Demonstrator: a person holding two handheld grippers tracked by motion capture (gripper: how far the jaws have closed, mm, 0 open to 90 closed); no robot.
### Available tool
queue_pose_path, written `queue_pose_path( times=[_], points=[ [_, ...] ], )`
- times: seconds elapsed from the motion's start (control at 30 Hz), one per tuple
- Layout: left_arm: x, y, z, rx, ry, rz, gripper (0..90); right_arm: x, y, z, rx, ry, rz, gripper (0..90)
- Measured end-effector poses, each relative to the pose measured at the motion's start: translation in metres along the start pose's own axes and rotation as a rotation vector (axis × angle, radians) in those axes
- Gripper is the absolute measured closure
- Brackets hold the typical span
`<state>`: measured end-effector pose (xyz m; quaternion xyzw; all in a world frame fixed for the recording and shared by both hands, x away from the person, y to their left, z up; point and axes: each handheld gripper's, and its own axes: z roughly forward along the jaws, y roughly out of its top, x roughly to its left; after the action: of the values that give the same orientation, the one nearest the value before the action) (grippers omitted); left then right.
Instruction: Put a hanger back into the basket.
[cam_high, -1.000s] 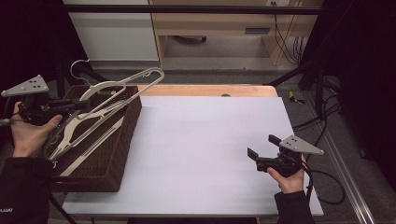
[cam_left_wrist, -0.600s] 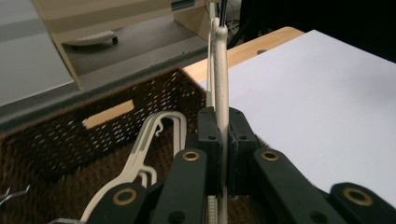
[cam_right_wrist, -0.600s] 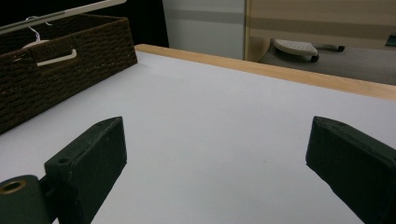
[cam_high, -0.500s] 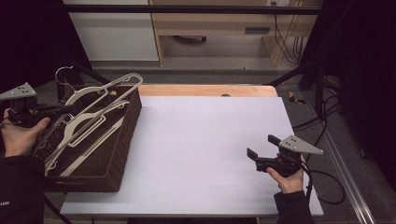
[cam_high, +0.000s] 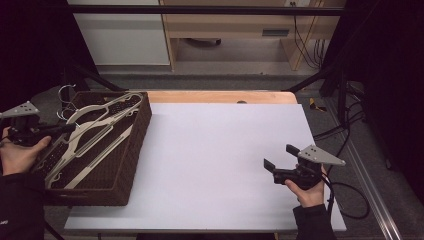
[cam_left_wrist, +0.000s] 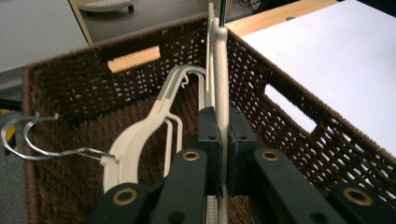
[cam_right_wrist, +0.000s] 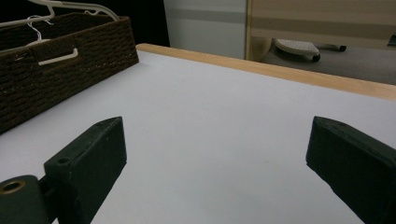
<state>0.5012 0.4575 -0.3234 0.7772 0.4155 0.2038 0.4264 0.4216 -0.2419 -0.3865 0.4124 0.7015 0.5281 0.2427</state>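
The left gripper is closed on a cream plastic clothes hanger with a wire hook; in the left gripper view its 2 black jaws press on the thin flat edge of the hanger body, which runs straight up between them. In the high view the same hanger lies tilted over the dark brown woven basket at the left side of the white table top, with 1 end near the far rim of the basket. At least 1 more cream hanger lies inside the basket, and its metal hook points toward the left wall.

The right gripper rests low over the white table top, well apart from the basket. Its jaws stand wide apart with nothing between them.

I judge the hanger to be light and stiff, but long, so it will swing and twist around the grip point if it is held near an end. The plastic looks smooth, so it can slide in the pads. A hold near the middle, close to the neck under the hook, seems safer. The hooks and arms of the hangers can catch each other or the woven wall, so lifting slowly is wise.
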Motion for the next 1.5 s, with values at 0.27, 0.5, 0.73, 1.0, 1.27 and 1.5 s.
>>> queue_pose_path(
  times=[0.27,0.5,0.73,1.0,1.27,1.5],
  points=[
    [-0.008,-0.026,0.019,0.014,-0.009,-0.050,86.2,0.002,0.000,0.001,0.005,-0.006,0.000,4.8],
    [-0.010,-0.037,0.037,0.076,-0.002,-0.100,86.1,0.003,0.000,0.003,0.012,-0.006,-0.003,4.8],
    [-0.007,-0.039,0.039,0.121,0.058,-0.167,83.5,0.003,0.000,0.001,0.009,-0.003,-0.006,4.8],
    [-0.017,-0.028,0.007,-0.029,0.191,-0.173,60.2,0.003,0.000,0.003,0.015,-0.008,-0.007,4.8],
    [-0.071,-0.009,-0.005,-0.200,0.144,-0.088,37.8,0.003,0.000,0.001,0.000,-0.008,-0.006,4.7],
    [-0.126,-0.003,0.005,-0.288,0.059,-0.027,14.0,0.003,0.000,0.000,-0.005,-0.005,-0.008,3.6]
  ],
)
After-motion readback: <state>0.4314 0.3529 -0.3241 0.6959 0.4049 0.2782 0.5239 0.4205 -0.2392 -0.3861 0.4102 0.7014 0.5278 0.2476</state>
